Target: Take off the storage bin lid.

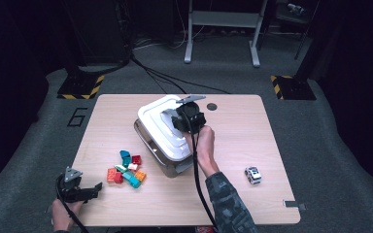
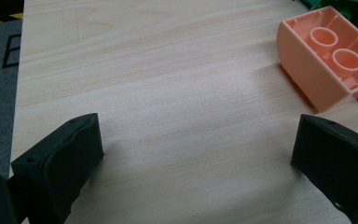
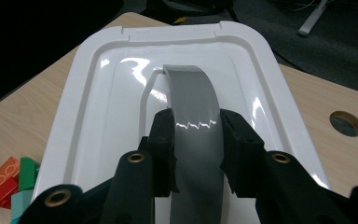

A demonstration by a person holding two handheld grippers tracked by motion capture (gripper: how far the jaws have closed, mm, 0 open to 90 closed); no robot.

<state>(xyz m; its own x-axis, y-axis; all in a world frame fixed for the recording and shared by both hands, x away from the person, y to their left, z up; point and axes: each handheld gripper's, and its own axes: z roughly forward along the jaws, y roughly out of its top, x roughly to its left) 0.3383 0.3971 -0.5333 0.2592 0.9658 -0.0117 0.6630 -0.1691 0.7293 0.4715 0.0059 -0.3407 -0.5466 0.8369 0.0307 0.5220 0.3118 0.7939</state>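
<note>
Reporter: Lid (image 1: 161, 127) of white plastic sits tilted on the metal box (image 1: 167, 162) at mid-table, its grey handle (image 3: 193, 135) clamped by the right gripper (image 3: 196, 149).

Editor: Handling?

Reporter: Likely light, stiff and glossy, so slippery; the arched handle looks the surest hold. The left gripper (image 2: 193, 149) rests wide and empty near the toy bricks (image 1: 126, 168).

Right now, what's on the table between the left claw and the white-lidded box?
The pile of toy bricks lies on the table between the left claw and the box; see the high view. The left gripper view shows bare wood, then a peach brick.
</note>
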